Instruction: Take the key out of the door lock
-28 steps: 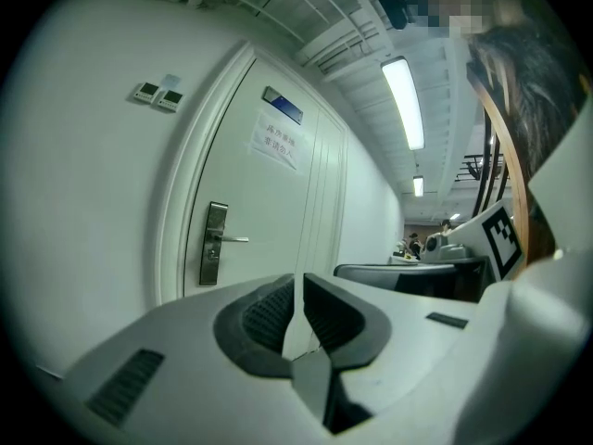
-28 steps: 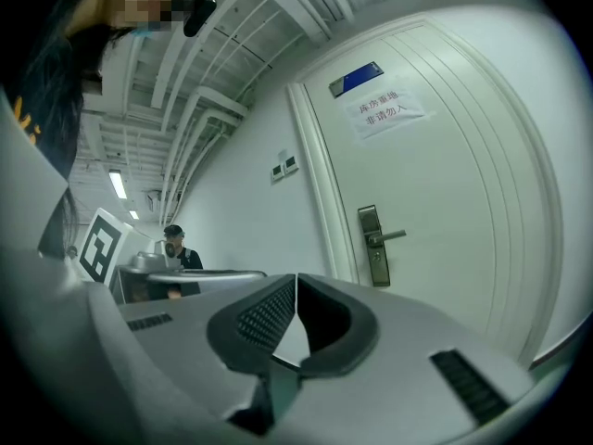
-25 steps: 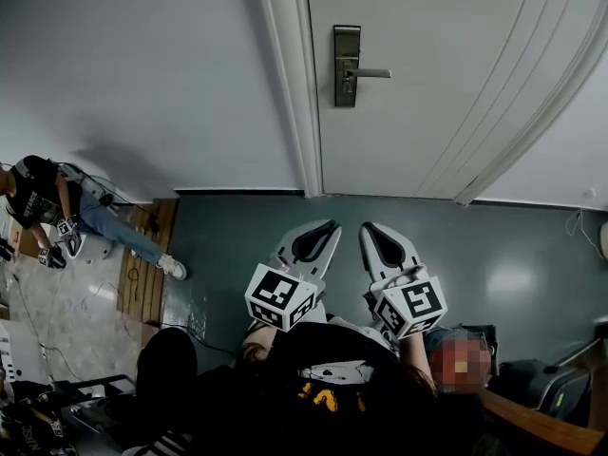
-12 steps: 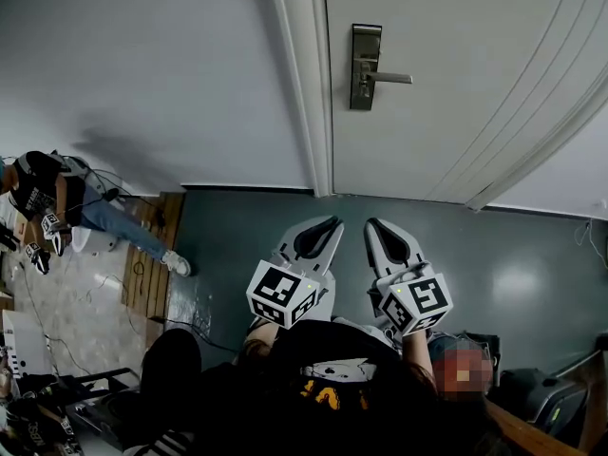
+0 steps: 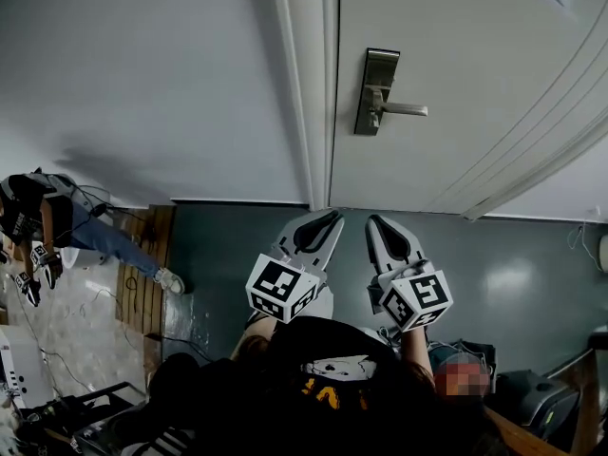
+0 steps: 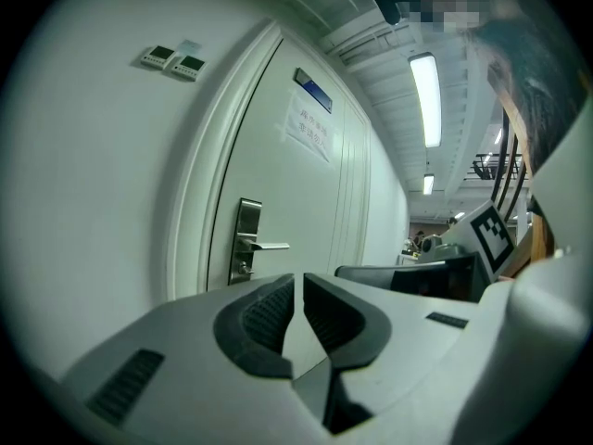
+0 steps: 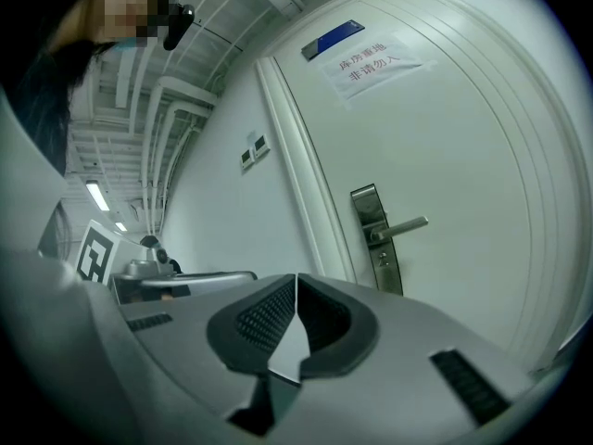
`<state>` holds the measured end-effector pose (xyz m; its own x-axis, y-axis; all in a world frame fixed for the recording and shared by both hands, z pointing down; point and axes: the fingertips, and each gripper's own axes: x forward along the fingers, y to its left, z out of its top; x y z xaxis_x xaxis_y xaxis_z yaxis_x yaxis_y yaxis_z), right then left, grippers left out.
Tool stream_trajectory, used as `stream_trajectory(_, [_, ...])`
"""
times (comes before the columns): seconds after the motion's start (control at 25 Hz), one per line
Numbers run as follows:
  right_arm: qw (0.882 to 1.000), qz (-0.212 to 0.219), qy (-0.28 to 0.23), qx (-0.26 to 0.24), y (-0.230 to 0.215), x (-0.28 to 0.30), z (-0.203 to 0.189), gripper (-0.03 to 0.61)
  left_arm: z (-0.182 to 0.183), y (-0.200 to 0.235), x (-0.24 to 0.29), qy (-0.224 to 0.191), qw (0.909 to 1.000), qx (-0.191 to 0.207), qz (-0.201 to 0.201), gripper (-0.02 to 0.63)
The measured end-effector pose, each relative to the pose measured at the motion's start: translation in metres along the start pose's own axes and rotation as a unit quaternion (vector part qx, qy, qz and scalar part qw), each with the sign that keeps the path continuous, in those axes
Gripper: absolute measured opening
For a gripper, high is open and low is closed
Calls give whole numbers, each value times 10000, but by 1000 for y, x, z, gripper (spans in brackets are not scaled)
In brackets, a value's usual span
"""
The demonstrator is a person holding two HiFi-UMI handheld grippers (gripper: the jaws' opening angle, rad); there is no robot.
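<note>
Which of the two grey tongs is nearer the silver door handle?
The right grey tongs, below the silver lever handle; the left tongs lie under the white door frame.

Left hand-held gripper (image 5: 332,218) and right hand-held gripper (image 5: 373,221) closed.

**Right gripper closed, facing a white door**

We look along our right gripper (image 7: 295,286). Its two dark ribbed jaws are pressed together with nothing between them. Beyond it, to the right, stands a white door (image 7: 463,156) with a steel lock plate (image 7: 375,239), whose lever handle (image 7: 405,226) points right. A paper notice (image 7: 372,66) hangs high on the door.
</note>
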<state>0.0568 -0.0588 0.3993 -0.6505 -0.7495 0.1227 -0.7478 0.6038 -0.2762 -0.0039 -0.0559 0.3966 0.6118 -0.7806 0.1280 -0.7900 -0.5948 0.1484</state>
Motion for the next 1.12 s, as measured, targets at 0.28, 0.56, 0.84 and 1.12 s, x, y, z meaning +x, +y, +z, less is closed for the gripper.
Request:
stream_trajectory(0.28, [9997, -196, 6, 142, -16, 56, 9, 8, 8, 51, 29, 43, 9998, -6, -204, 35])
stream_trajectory(0.56, [9984, -333, -55, 450, -25, 97, 15, 8, 15, 87, 49, 34, 9990, -67, -441, 35])
stream_trajectory(0.84, [9974, -526, -18, 494, -32, 116, 13, 9, 13, 101, 61, 80, 9977, -64, -665, 35])
stream_trajectory(1.12, [9970, -648, 147, 398, -38, 126, 8, 9, 10, 109, 66, 125, 9972, -90, -730, 35])
